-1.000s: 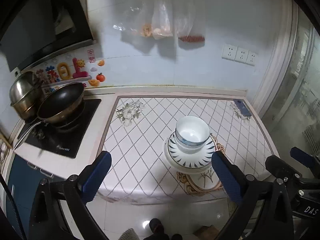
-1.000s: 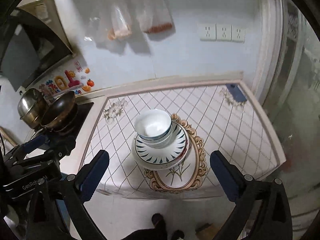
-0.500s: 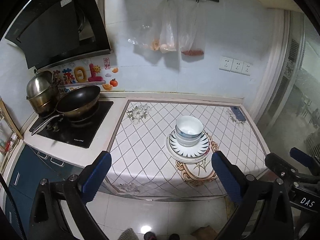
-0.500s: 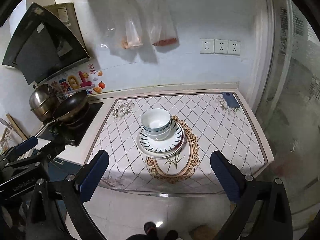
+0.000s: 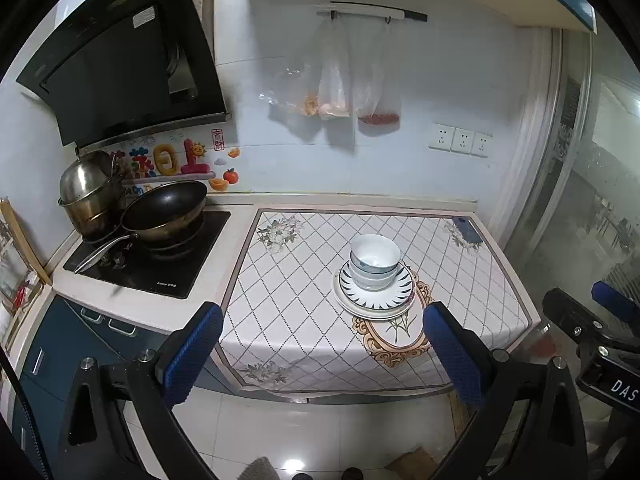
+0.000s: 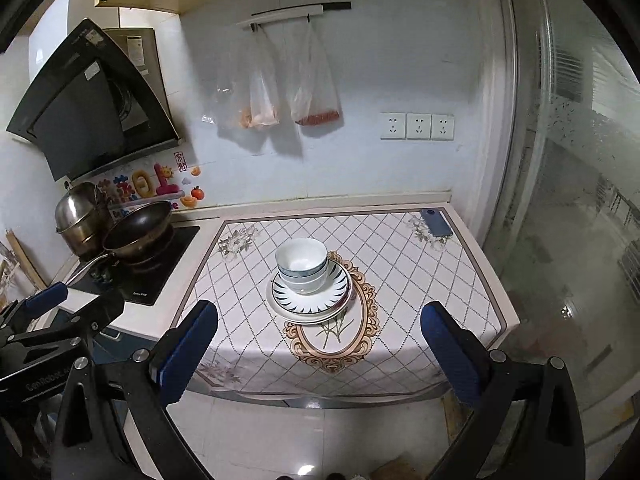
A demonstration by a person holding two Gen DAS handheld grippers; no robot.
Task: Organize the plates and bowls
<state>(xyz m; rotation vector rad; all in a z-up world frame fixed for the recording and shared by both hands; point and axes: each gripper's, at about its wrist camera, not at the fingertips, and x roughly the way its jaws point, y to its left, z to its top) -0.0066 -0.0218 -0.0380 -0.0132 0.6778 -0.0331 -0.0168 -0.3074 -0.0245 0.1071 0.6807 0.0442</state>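
Stacked white bowls [image 5: 375, 262] with blue rims sit on stacked plates [image 5: 376, 298] with a dark ray pattern, in the middle of the patterned counter cloth [image 5: 304, 280]. The same bowls [image 6: 302, 265] and plates [image 6: 310, 300] show in the right wrist view. My left gripper [image 5: 322, 354] is open and empty, held back from the counter's front edge above the floor. My right gripper [image 6: 318, 350] is open and empty, also back from the counter. Each gripper shows at the other view's edge.
A black wok [image 5: 164, 212] and a steel pot [image 5: 90, 196] stand on the cooktop [image 5: 152, 260] at the left. A blue phone [image 5: 466, 230] lies at the counter's far right corner. Plastic bags [image 5: 340, 76] hang on the wall. A range hood [image 5: 124, 64] hangs above the stove.
Both grippers have pulled back and up from the counter, so the bowls and plates look smaller and farther. The dishes have not moved. Both grippers stay open.
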